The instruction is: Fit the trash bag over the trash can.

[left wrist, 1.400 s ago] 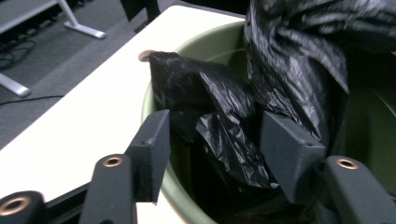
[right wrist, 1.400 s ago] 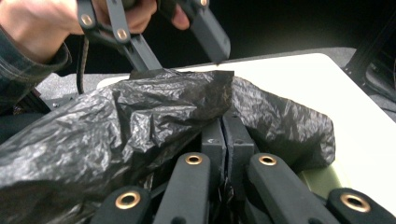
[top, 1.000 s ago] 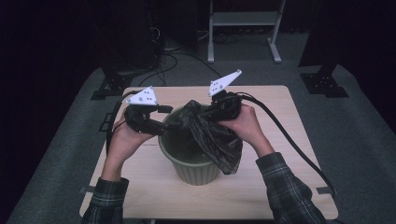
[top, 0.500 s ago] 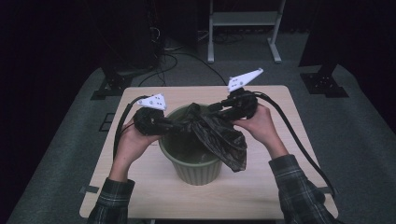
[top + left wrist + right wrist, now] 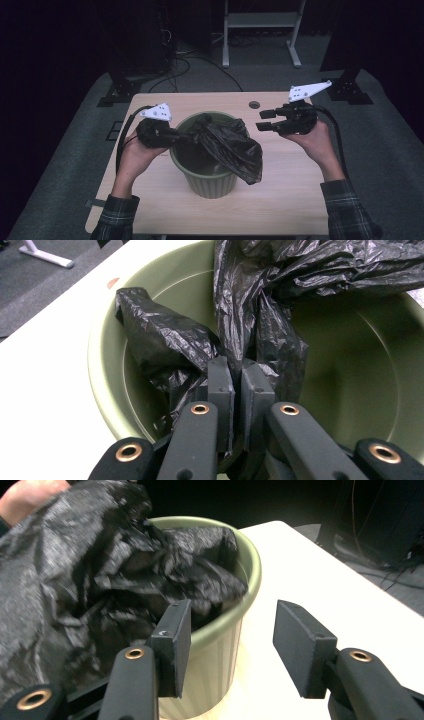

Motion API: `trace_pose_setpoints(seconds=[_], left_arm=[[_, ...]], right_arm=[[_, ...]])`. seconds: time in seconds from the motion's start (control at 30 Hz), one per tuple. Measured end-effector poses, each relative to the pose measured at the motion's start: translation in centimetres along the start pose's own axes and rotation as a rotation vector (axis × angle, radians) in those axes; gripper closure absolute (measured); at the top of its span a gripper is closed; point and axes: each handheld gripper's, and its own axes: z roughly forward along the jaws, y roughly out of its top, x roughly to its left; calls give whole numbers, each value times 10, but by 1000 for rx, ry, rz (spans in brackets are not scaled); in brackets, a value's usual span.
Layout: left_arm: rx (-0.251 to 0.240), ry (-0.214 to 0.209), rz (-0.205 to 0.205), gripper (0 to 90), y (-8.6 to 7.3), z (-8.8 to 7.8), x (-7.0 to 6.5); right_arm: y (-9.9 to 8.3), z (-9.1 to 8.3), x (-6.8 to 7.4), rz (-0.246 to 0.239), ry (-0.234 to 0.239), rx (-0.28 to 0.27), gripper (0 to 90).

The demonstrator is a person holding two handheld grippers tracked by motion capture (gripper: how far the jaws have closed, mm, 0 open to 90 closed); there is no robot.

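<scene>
High view: a black bag (image 5: pixel 227 145) draped over the green bin (image 5: pixel 207 175) on the bench (image 5: pixel 280 200) is pinched by the left gripper (image 5: pixel 172 135); the right gripper (image 5: pixel 265 121) is held with fingers spread, empty.

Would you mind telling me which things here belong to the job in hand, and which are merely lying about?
In the job:
- green bin
- black bag, draped over the bin's rim
- left gripper, shut on the bag
- right gripper, open, beside the bin

Lying about:
- small round disc on the table
- white stand on the floor behind
</scene>
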Motion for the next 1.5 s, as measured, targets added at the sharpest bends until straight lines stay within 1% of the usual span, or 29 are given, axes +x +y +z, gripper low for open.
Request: trace_pose_setpoints(seconds=[0.03,0.1,0.17,0.23,0.27,0.33,0.43,0.5,0.6,0.67,0.73,0.77,0.8,0.83,0.87,0.9,0.93,0.97,1.0,1.03,1.1,1.2,1.23,1.3,1.33,1.4,1.47,1.5], left_arm=[[1,2,0,850,-1,0,-1],[5,4,2,848,-1,0,-1],[9,10,-3,848,-2,0,-1],[9,18,-9,847,-2,-1,-1],[9,26,-14,848,-2,-2,-1],[10,27,-18,848,-3,-3,-1],[12,39,-32,849,-5,-3,0],[10,38,-38,849,-7,-2,0],[13,36,-43,849,-8,-2,0],[13,36,-46,849,-8,-1,0],[14,30,-42,849,-9,-1,-1],[17,30,-41,848,-9,-1,-1],[20,28,-37,848,-9,-1,-1],[20,27,-36,848,-9,-1,-1],[19,28,-38,848,-9,-1,-2],[17,23,-41,848,-10,-1,-3],[18,22,-40,848,-10,-1,-3],[19,22,-36,847,-10,-2,-4],[20,21,-34,843,-10,-2,-4],[19,21,-31,834,-10,-2,-5],[18,18,-26,815,-10,-2,-7],[22,22,-12,738,-9,-3,-12],[15,22,-10,714,-8,-3,-13],[10,32,-3,658,-7,-5,-15],[6,39,-1,604,-7,-5,-16],[-6,44,3,538,-6,-9,-16],[-27,64,3,423,-4,-13,-17],[-26,71,5,368,-2,-15,-18]], right_arm=[[-5,1,-3,15,8,-6,469],[-11,3,-4,26,39,-20,466],[-14,4,0,28,56,-23,457],[-15,4,6,15,73,-27,449],[-16,2,9,8,75,-23,448],[-20,-3,15,-5,70,-21,444],[-28,-9,21,-5,73,-29,438],[-35,-12,25,-2,76,-27,436],[-47,-9,30,3,88,-16,429],[-51,-5,32,3,96,-10,420],[-52,-1,34,-4,93,-12,427],[-52,1,34,-8,96,-21,443],[-52,3,34,-10,98,-29,508],[-51,4,34,-16,109,-35,573],[-51,6,33,-19,118,-45,610],[-49,8,31,-19,125,-49,731],[-48,9,31,-20,133,-51,779],[-48,9,30,-23,130,-54,814],[-46,10,29,-20,123,-58,888],[-45,12,27,-19,121,-57,896],[-42,14,22,-11,88,-53,898],[-35,17,9,2,32,-50,899],[-33,17,3,11,18,-53,899],[-28,18,-7,27,2,-62,899],[-25,18,-10,32,-4,-66,899],[-23,18,-13,34,-8,-67,899],[-21,18,-13,29,-10,-65,899],[-20,19,-13,28,-10,-68,899]])
